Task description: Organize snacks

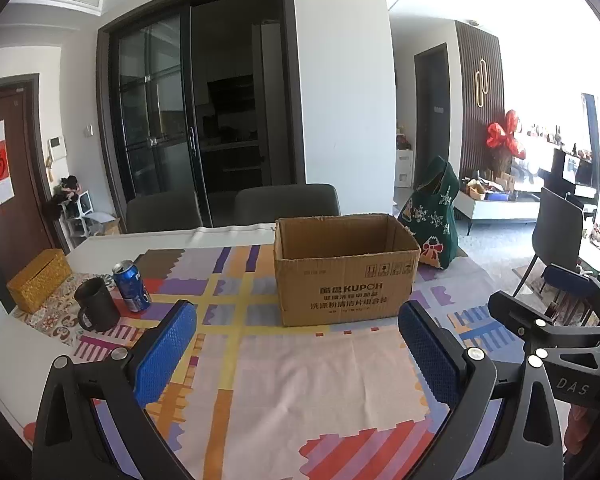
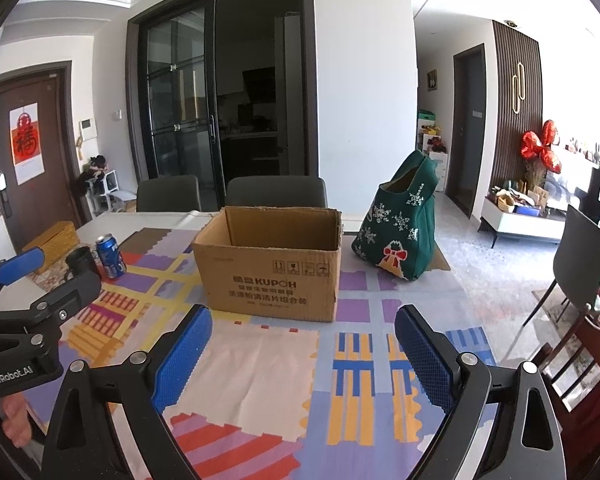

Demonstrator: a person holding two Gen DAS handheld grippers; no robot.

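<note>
Cardboard, brown and printed "KUPOH", makes up the box (image 1: 346, 270) standing open-topped near the middle of the patterned cloth (image 1: 300, 380) on the table. What can be seen of its inside is bare, though the floor is hidden from both cameras. Just right of it and behind stands a green bag (image 2: 400, 232) with snowflakes and a red bow; the right view shows it whole and upright, the left view only partly, past the box corner. Off to the left, a blue can (image 1: 132, 286) stands just beside a black mug (image 1: 96, 310), with a yellow woven box (image 1: 40, 284) beyond; the left view shows these clearly, the right view small and partly behind the other tool. Left gripper (image 1: 296, 348) and right gripper (image 2: 302, 350) each hang above the cloth, blue pads spread wide, nothing between them.
</note>
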